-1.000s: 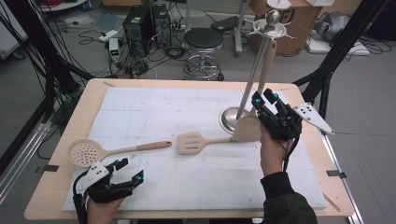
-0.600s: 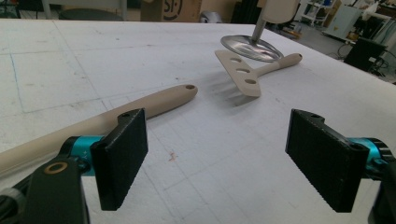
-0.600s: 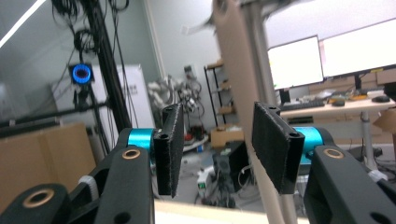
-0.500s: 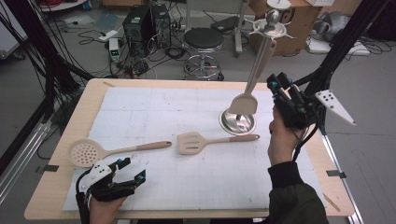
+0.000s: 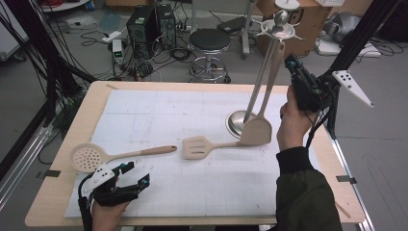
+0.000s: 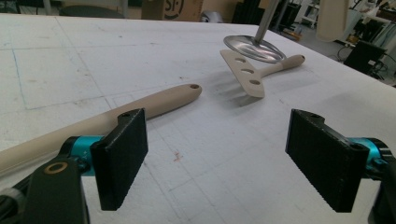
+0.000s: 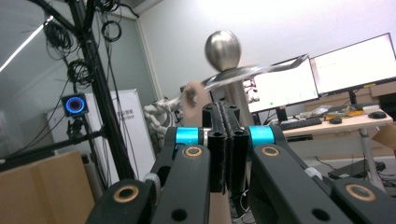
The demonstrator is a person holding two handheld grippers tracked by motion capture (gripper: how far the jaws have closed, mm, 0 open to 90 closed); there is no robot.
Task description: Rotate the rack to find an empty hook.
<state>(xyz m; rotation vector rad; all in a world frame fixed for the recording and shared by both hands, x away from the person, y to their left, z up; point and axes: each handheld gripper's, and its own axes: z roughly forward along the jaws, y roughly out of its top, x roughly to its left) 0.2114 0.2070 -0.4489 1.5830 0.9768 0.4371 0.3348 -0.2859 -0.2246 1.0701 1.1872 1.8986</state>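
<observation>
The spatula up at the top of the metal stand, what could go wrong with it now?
1. The right gripper holds the spatula with its handle end near the hook ring. If the hole misses a hook, the spatula could drop onto the slotted turner below.
2. The stand's pole is tall and thin on a small round base, so a sideways push might tip it.

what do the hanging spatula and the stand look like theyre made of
The solid spatula hanging from the stand looks like matte beige silicone or plastic, possibly wood: even pale colour, no shine. The stand looks like polished metal, likely steel: its round base, pole and ball top mirror the room. The right gripper looks shut on the spatula's handle.
</observation>
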